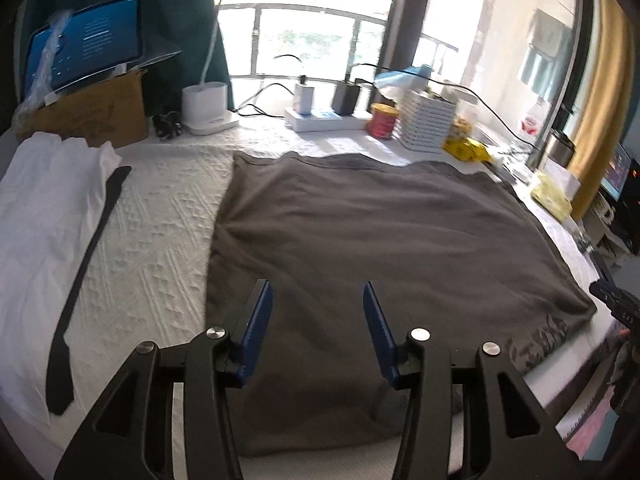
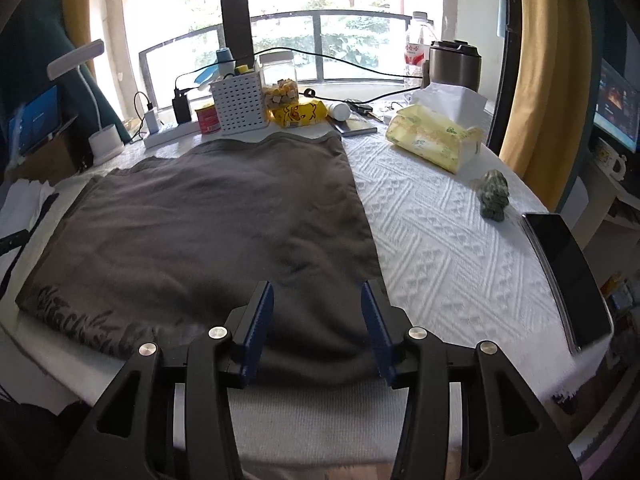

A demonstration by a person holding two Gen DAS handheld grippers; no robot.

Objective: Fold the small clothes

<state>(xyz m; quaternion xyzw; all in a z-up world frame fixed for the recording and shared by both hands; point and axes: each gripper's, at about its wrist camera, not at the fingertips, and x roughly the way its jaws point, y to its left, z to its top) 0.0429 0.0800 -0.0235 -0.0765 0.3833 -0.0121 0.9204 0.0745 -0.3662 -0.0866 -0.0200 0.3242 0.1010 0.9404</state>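
Observation:
A dark grey garment (image 1: 380, 240) lies flat on the white textured table cover (image 1: 160, 232), with a printed band along one edge (image 1: 536, 340). It also shows in the right wrist view (image 2: 208, 232), print at the lower left (image 2: 80, 316). My left gripper (image 1: 318, 300) is open and empty, above the garment's near left part. My right gripper (image 2: 318, 300) is open and empty, above the garment's near right corner. A folded white garment (image 1: 44, 208) with a black strap (image 1: 84, 280) lies at the left.
Along the window stand a cardboard box (image 1: 96, 116), lamp base (image 1: 206, 106), power strip (image 1: 324, 120), red tin (image 1: 384, 120) and white basket (image 2: 240, 104). A tissue pack (image 2: 436, 140), green figurine (image 2: 494, 196) and dark phone (image 2: 568, 276) lie at the right.

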